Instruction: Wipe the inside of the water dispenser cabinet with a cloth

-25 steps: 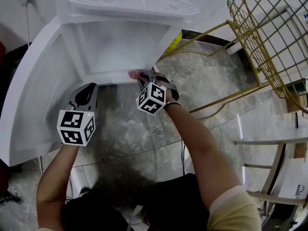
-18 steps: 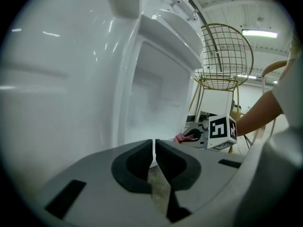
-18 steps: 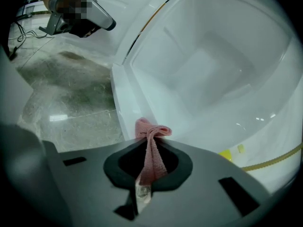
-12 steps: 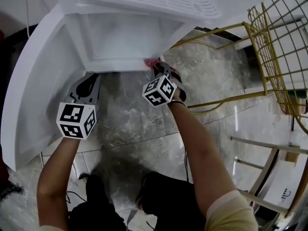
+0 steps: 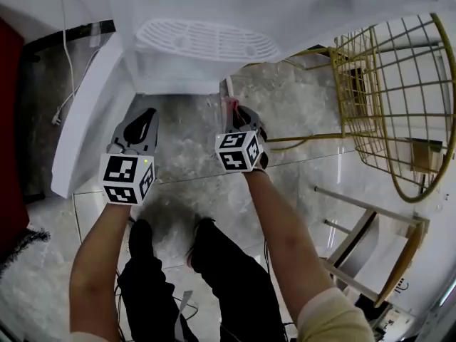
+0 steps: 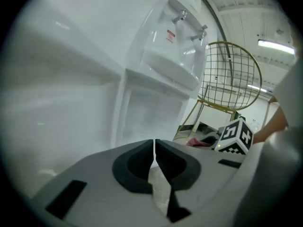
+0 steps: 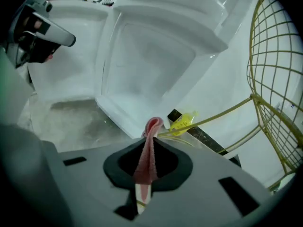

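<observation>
Right tool (image 7: 150,143) clamped on pink cloth (image 7: 146,161), with a fold of it poking past the tips. The cloth is outside the cabinet (image 7: 151,56), near the lower right corner of the opening; cannot tell if it touches. Left tool (image 6: 155,150) has its jaws together, nothing between them, just beside the open door (image 5: 84,120). Both are over the marble floor (image 5: 185,155). Yellow wire chair (image 5: 399,91) on the right.
</observation>
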The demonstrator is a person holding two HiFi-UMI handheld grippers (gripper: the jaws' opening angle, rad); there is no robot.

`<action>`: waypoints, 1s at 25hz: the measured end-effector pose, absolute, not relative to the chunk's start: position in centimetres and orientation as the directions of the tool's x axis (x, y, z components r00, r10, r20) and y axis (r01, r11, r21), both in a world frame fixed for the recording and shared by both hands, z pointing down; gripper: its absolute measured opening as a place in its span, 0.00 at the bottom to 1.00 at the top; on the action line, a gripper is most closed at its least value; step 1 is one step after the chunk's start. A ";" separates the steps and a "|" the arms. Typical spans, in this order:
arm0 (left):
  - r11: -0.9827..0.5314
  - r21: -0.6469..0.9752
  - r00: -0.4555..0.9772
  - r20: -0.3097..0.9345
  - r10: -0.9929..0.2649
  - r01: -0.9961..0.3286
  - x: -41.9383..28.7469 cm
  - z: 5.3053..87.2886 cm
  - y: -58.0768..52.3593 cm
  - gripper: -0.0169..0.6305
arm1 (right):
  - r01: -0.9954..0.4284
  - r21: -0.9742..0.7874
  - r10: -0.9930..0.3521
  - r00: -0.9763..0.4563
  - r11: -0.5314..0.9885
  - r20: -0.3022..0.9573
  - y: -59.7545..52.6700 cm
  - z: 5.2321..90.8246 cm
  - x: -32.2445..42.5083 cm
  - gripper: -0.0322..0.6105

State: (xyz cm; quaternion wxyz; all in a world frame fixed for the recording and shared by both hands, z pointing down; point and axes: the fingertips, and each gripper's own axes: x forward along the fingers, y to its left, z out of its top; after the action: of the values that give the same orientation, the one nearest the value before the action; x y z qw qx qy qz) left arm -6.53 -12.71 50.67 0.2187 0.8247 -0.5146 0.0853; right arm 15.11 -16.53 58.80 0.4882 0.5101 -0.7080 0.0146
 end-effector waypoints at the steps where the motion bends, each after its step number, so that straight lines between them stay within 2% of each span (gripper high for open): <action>1: -0.348 0.281 0.436 0.373 -0.819 -0.894 -7.1 49.1 -12.4 0.05 | -0.741 0.467 -0.707 -0.015 0.483 0.707 -15.8 57.2 14.8 0.09; 10: -0.242 0.325 0.375 0.450 -0.811 -0.914 -9.8 36.7 -7.8 0.05 | -0.808 0.361 -0.727 -0.116 0.465 0.677 -11.9 40.6 12.4 0.10; 14: -0.231 0.334 0.369 0.447 -0.815 -0.914 -10.2 30.0 -5.8 0.05 | -0.847 0.249 -0.725 -0.210 0.470 0.656 -10.5 32.4 11.0 0.09; 20: -0.177 0.378 0.348 0.451 -0.822 -0.908 -10.8 20.1 -3.4 0.05 | -0.907 0.107 -0.718 -0.246 0.407 0.652 -6.8 21.8 10.2 0.09; 25: -0.260 0.319 0.388 0.458 -0.800 -0.911 -11.0 12.6 -2.6 0.05 | -0.913 0.082 -0.722 -0.258 0.400 0.642 -4.9 14.8 9.2 0.09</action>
State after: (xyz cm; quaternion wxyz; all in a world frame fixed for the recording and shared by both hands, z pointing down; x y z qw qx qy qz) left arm -11.03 -2.61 12.64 0.2731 0.7872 -0.5435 0.1020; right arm 9.20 -4.91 14.78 0.3079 0.5254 -0.7778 0.1552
